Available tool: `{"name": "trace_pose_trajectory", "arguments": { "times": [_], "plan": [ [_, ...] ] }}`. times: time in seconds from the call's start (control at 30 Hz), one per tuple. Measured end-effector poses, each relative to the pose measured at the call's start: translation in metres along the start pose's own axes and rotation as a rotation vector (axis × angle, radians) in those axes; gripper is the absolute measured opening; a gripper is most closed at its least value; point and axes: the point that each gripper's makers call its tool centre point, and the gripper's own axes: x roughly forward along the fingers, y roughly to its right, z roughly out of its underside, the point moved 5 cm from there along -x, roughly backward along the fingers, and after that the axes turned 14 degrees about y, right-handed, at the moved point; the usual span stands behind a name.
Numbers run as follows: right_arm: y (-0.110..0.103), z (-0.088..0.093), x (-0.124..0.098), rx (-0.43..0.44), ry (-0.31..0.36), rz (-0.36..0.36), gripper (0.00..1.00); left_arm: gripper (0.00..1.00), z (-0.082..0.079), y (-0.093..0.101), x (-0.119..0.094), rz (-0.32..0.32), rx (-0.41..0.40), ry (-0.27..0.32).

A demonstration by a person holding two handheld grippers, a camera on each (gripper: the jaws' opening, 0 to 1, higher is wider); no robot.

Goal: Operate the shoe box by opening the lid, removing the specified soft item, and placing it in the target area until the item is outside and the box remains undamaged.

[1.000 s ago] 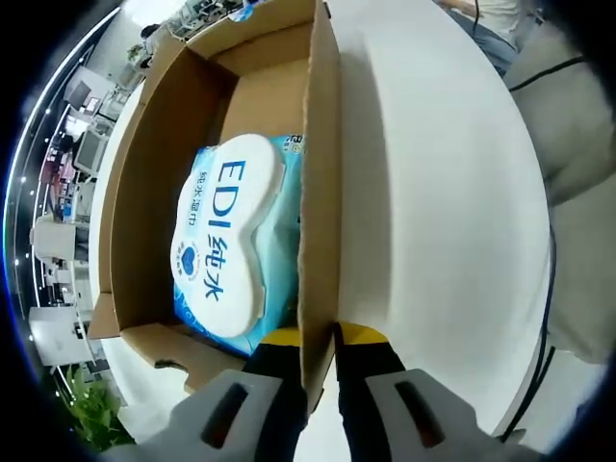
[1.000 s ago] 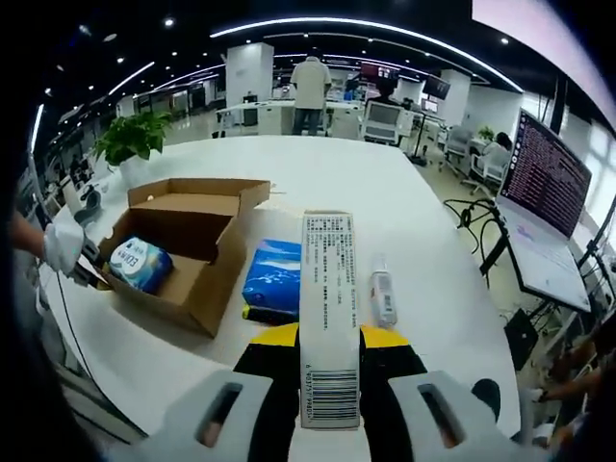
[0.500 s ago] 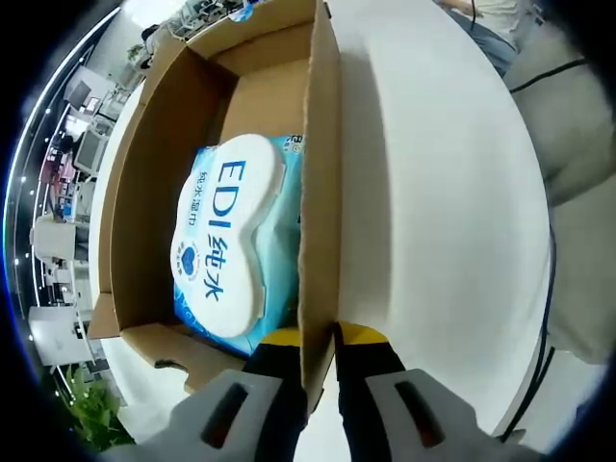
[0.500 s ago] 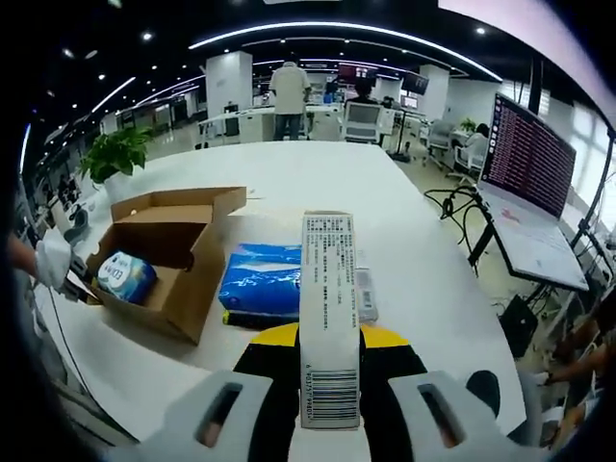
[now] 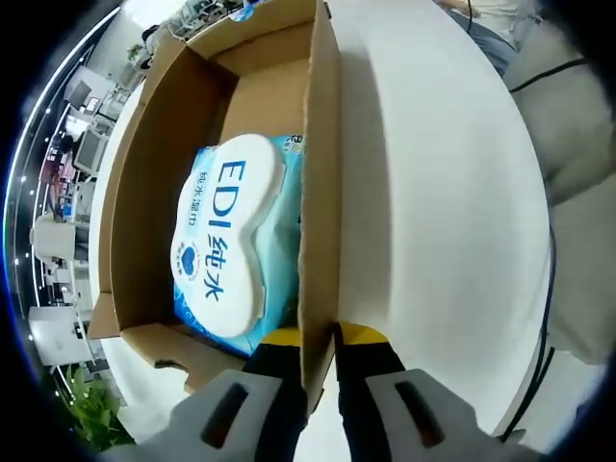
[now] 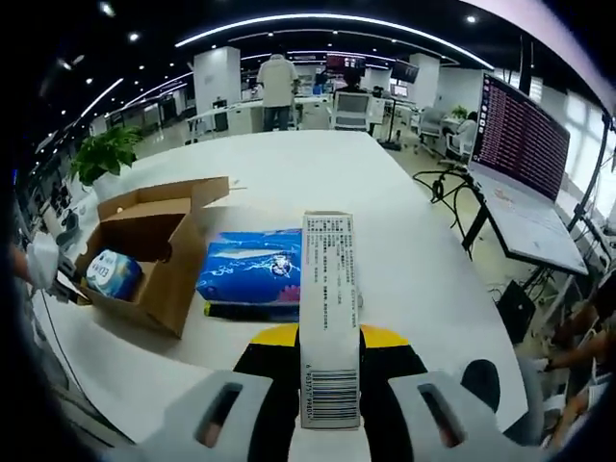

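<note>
In the left gripper view an open brown cardboard box [image 5: 154, 173] holds a blue-and-white pack of wet wipes [image 5: 226, 236]. My left gripper [image 5: 318, 351] is shut on the box's near side wall [image 5: 320, 192], one jaw inside and one outside. In the right gripper view my right gripper [image 6: 328, 361] is shut on a long white carton [image 6: 328, 308] with printed text and a barcode, held above the table. The same box [image 6: 144, 245] with the wipes pack [image 6: 113, 272] lies at the left, and the left gripper [image 6: 65, 286] shows at its near corner.
A blue soft pack [image 6: 252, 269] lies flat on the white table [image 6: 404, 241] beside the box. A laptop [image 6: 520, 154] stands at the right edge. A potted plant [image 6: 101, 154], desks and standing people are far behind. A gloved hand [image 6: 40, 262] shows at left.
The right gripper view has shifted, so the box and blue pack sit further left and lower; the small tube beside the pack is now behind the carton. The left gripper view is unchanged.
</note>
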Motion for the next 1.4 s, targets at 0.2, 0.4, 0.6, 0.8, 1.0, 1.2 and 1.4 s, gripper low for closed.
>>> {"name": "trace_pose_trajectory", "arguments": {
  "times": [0.2,0.4,0.6,0.8,1.0,1.2,1.4],
  "plan": [
    [0.014,0.014,0.001,0.016,-0.038,0.025,0.18,0.08,0.0,0.0,0.0,0.0,0.0,0.0],
    [0.02,0.029,0.002,0.027,-0.081,0.031,0.18,0.08,0.0,0.0,0.0,0.0,0.001,0.0],
    [0.019,0.045,0.004,0.014,-0.132,0.023,0.18,0.07,0.0,0.0,0.0,0.001,0.001,0.001],
    [0.022,0.052,0.005,0.012,-0.156,0.021,0.18,0.07,0.0,0.0,0.0,0.001,0.0,0.0],
    [0.02,0.06,0.01,0.0,-0.182,0.004,0.18,0.07,0.0,0.0,0.0,0.001,0.0,0.0],
    [0.018,0.067,0.013,-0.013,-0.207,-0.007,0.18,0.07,0.0,0.0,0.0,0.001,-0.001,-0.001],
    [0.02,0.069,0.017,-0.029,-0.221,-0.01,0.18,0.07,0.0,0.0,0.0,0.002,-0.002,-0.001]
  ]
}}
